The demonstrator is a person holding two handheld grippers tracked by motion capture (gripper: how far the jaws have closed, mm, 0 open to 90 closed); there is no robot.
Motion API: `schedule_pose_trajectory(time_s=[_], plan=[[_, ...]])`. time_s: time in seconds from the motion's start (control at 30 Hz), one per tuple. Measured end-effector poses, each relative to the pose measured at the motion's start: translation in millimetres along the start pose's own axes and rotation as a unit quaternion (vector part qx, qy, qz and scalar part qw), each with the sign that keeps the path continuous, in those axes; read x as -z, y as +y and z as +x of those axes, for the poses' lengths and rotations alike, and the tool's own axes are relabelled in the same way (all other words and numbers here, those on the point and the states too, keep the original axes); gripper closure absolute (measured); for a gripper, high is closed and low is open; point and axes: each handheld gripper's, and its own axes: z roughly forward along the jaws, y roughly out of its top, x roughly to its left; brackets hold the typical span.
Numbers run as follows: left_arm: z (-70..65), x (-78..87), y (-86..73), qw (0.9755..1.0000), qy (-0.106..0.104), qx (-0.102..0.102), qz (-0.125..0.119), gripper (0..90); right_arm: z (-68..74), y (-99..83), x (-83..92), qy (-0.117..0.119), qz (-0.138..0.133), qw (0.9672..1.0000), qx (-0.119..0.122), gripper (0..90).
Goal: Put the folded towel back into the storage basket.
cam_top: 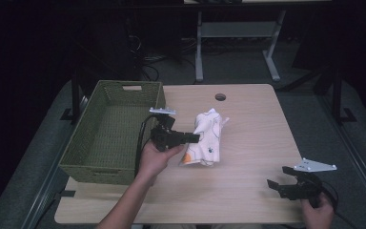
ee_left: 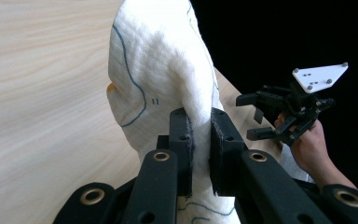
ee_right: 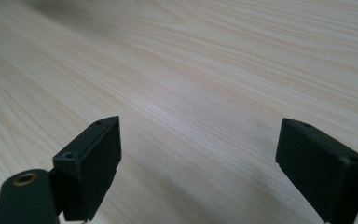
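A white cloth [cam_top: 206, 138] with dark line drawings and orange spots lies bunched near the middle of the wooden table [cam_top: 252, 119]. My left gripper [cam_top: 196, 138] is shut on a fold of it; in the left gripper view the cloth [ee_left: 161, 70] rises between the two closed jaws of that gripper [ee_left: 200, 126]. My right gripper [cam_top: 277, 177] is held open at the table's front right edge, well clear of the cloth, with only bare wood between its jaws [ee_right: 200, 158]. It also shows open in the left gripper view [ee_left: 254, 116].
A green woven basket [cam_top: 83, 148] stands at the table's left side, right beside my left hand. A round cable hole [cam_top: 220, 97] sits near the far edge. Beyond the table stand the legs of another desk [cam_top: 199, 52] on grey floor.
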Motion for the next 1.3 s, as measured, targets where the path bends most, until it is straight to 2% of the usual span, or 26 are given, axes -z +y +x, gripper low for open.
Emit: schedule_pose_trajectory(time_s=[0.6, 0.9, 1.3], plan=[[10.7, 46.6, 19.2, 0.9999, 0.010, -0.011, -0.007, 81.9, 2.3, -0.7, 0.6, -0.010, -0.005, 0.9999, -0.007, 13.7], [20.6, 72.6, 14.9, 0.9995, 0.024, 0.002, -0.021, 81.9, 7.5, -1.1, 0.7, -0.018, 0.003, 0.9998, 0.002, 13.7], [32.2, 99.6, 10.6, 0.9988, 0.040, 0.005, -0.026, 81.9, 11.3, 0.4, -1.1, -0.025, 0.006, 0.9996, 0.008, 13.8]])
